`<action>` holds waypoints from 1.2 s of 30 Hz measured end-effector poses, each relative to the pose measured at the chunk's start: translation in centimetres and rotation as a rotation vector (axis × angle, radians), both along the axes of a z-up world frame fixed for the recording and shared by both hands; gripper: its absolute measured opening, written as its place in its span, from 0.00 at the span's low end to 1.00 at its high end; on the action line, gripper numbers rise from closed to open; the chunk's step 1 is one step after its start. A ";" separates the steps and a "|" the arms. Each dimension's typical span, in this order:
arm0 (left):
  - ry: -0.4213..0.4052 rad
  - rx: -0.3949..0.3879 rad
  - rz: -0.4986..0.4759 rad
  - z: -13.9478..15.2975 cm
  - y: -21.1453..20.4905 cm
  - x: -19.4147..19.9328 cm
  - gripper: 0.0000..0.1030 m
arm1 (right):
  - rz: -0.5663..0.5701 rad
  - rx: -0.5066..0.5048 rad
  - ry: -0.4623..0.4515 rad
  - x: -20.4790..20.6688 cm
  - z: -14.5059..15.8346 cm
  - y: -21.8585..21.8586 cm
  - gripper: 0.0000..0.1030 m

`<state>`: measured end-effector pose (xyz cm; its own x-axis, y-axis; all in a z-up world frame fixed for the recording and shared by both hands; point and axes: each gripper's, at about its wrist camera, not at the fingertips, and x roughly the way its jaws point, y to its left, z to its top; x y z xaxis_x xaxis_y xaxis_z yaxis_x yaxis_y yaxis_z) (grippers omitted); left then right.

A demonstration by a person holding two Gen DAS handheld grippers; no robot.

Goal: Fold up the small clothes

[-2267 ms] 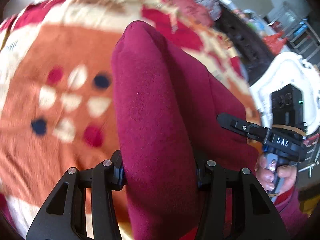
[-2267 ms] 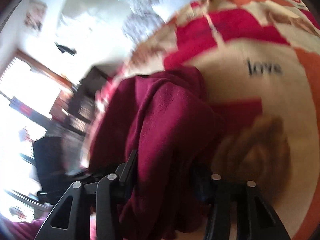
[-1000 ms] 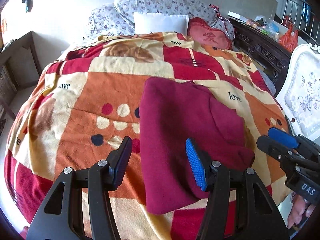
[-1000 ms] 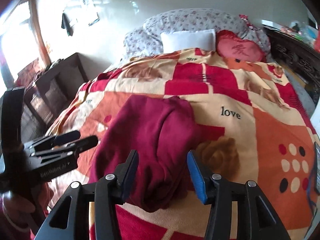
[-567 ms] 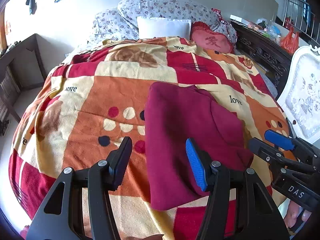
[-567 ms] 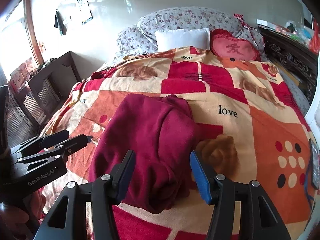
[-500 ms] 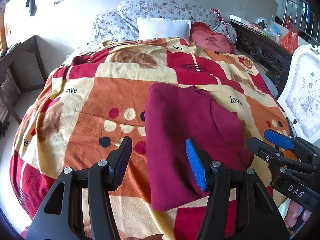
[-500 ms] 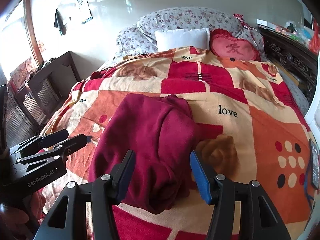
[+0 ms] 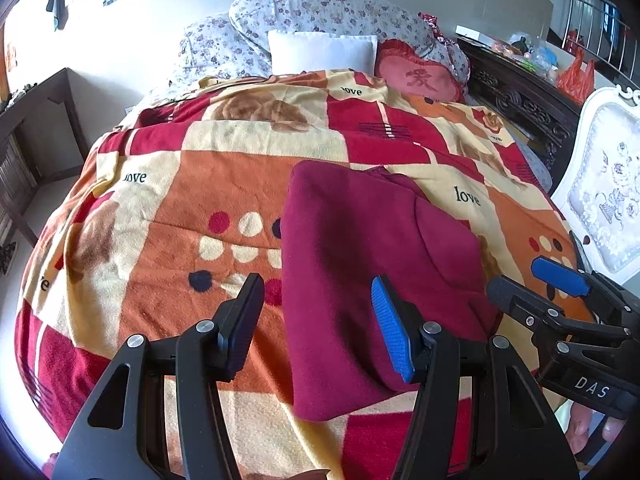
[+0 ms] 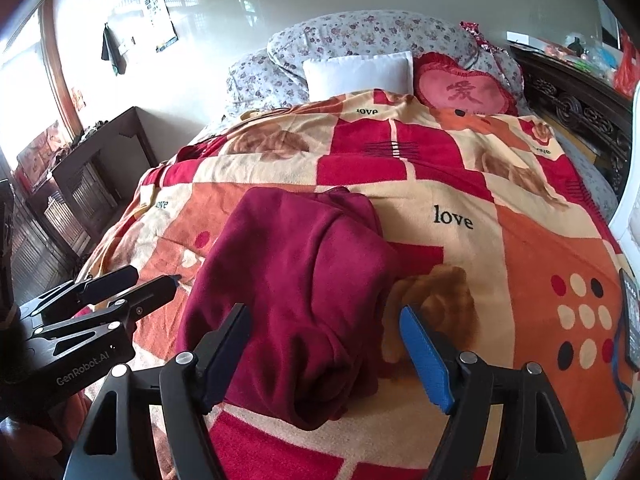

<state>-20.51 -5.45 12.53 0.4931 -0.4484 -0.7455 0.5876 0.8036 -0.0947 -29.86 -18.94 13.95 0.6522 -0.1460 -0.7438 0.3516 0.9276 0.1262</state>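
Observation:
A dark red fleece garment (image 9: 360, 264) lies folded into a rough rectangle on the patterned blanket (image 9: 160, 208) near the foot of the bed. It also shows in the right wrist view (image 10: 296, 292). My left gripper (image 9: 318, 320) is open and empty, held above the garment's near left edge. My right gripper (image 10: 324, 344) is open and empty, above the garment's near end. Each gripper shows in the other's view, the right one (image 9: 536, 280) at the right, the left one (image 10: 132, 280) at the left.
Pillows (image 9: 322, 52) and a red heart cushion (image 9: 420, 78) lie at the head of the bed. A dark carved wooden frame (image 9: 520, 100) and a white chair back (image 9: 604, 184) stand on the right. A dark wooden table (image 10: 96, 156) stands on the left.
Both grippers let go of the red garment, opened and drew back. The garment now lies folded on the blanket. In the last half second almost nothing moved.

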 end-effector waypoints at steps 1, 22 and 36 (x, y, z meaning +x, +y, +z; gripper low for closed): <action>-0.002 0.000 0.001 0.0 0.0 0.0 0.54 | 0.000 0.003 0.001 0.0 0.0 0.0 0.72; 0.010 0.015 0.005 -0.9 -0.4 0.3 0.54 | -0.001 0.032 0.030 0.5 -1.0 -0.3 0.73; 0.011 0.024 0.007 -1.4 -0.3 0.7 0.54 | 0.003 0.051 0.042 0.7 -1.5 -0.3 0.73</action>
